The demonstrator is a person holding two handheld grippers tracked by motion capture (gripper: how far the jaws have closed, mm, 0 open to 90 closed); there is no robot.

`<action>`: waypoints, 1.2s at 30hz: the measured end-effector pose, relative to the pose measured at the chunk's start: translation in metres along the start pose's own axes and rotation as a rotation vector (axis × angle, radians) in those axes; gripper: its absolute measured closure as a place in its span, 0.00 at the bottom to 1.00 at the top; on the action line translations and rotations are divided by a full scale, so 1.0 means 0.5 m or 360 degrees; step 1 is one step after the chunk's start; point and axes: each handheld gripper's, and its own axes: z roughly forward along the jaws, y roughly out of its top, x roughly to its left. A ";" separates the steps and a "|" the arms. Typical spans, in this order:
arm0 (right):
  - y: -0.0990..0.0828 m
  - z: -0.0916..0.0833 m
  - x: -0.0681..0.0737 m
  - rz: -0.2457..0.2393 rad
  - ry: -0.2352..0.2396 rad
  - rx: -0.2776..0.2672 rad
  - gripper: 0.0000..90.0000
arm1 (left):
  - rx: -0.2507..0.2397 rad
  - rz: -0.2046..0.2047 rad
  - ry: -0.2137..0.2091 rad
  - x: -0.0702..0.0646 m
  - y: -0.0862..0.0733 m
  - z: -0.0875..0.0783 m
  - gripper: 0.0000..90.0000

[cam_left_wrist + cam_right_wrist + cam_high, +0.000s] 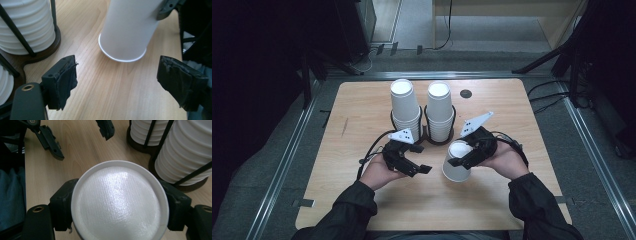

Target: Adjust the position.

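Observation:
A single white paper cup [457, 165] stands mouth down on the wooden table [362, 115], its flat base [117, 200] facing up. My right gripper [464, 157] is shut on the cup's upper wall, one jaw on each side. My left gripper [417, 167] hovers just left of the cup, open and holding nothing. In the left gripper view the cup [130, 27] rises ahead of the spread jaws, its rim at the tabletop. The right gripper view shows the left gripper [80, 137] beyond the cup.
Behind the grippers, two tall stacks of upturned white cups [404, 107] [439, 107] sit in a black wire holder [427, 134] with a dark base. A small dark disc [466, 93] lies near the table's far edge. The person's sleeves enter from the near edge.

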 end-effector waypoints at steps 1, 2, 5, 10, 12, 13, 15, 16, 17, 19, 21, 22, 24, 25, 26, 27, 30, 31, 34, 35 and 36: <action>-0.004 0.005 0.000 -0.0001 0.0007 -0.0008 0.29 | 0.0003 0.0003 -0.0008 0.002 -0.001 0.002 0.15; -0.005 0.007 0.000 0.0001 0.0010 -0.0017 0.29 | 0.0001 -0.0006 -0.0025 0.003 -0.001 0.005 0.15; -0.007 0.013 0.004 0.0006 0.0017 -0.0046 0.29 | -0.0007 -0.0001 -0.0061 0.003 -0.001 0.012 0.13; 0.000 0.017 0.014 -0.0019 0.0032 -0.0098 0.29 | 0.0010 0.0039 -0.0083 0.003 -0.005 0.030 0.01; 0.004 0.018 0.017 -0.0032 0.0039 -0.0115 0.29 | 0.0010 0.0066 -0.0091 0.002 -0.008 0.037 0.01; 0.006 0.018 0.018 -0.0038 0.0041 -0.0118 0.29 | 0.0018 0.0079 -0.0102 0.001 -0.009 0.041 0.00; 0.011 0.017 0.021 -0.0051 0.0041 -0.0126 0.29 | 0.0024 0.0110 -0.0094 -0.002 -0.010 0.048 0.00; 0.014 0.016 0.023 -0.0048 0.0046 -0.0130 0.29 | 0.0019 0.0119 -0.0104 -0.004 -0.009 0.051 0.00; 0.018 0.015 0.024 -0.0055 0.0051 -0.0141 0.29 | 0.0017 0.0123 -0.0116 -0.004 -0.008 0.053 0.00; 0.025 0.014 0.027 -0.0062 0.0055 -0.0139 0.29 | 0.0003 0.0112 -0.0161 -0.004 -0.005 0.057 0.00; 0.033 0.014 0.031 -0.0069 0.0071 -0.0154 0.29 | -0.0002 0.0105 -0.0160 -0.005 -0.003 0.060 0.00; 0.037 0.015 0.033 -0.0064 0.0085 -0.0159 0.29 | -0.0010 0.0107 -0.0148 -0.006 -0.002 0.061 0.00; 0.044 0.018 0.037 -0.0082 0.0087 -0.0149 0.29 | -0.0017 0.0109 -0.0161 -0.007 -0.002 0.062 0.00; 0.047 0.019 0.039 -0.0083 0.0094 -0.0147 0.29 | -0.0017 0.0123 -0.0154 -0.008 -0.002 0.064 0.00; 0.052 0.019 0.041 -0.0091 0.0099 -0.0150 0.29 | -0.0015 0.0132 -0.0155 -0.010 -0.002 0.065 0.00; 0.056 0.019 0.043 -0.0089 0.0100 -0.0155 0.29 | -0.0007 0.0141 -0.0154 -0.010 -0.002 0.066 0.00; 0.071 0.016 0.047 -0.0092 0.0119 -0.0185 0.29 | -0.0040 0.0103 -0.0154 -0.008 0.001 0.065 0.00; 0.076 0.015 0.048 -0.0101 0.0119 -0.0190 0.29 | -0.0057 0.0106 -0.0135 -0.009 0.002 0.063 0.00; 0.087 0.011 0.050 -0.0103 0.0134 -0.0231 0.29 | -0.0086 0.0124 -0.0133 -0.009 0.002 0.060 0.00; 0.089 0.009 0.050 -0.0101 0.0135 -0.0243 0.29 | -0.0086 0.0139 -0.0132 -0.011 0.002 0.059 0.00; 0.092 0.007 0.050 -0.0096 0.0145 -0.0259 0.29 | -0.0093 0.0151 -0.0126 -0.013 0.002 0.059 0.00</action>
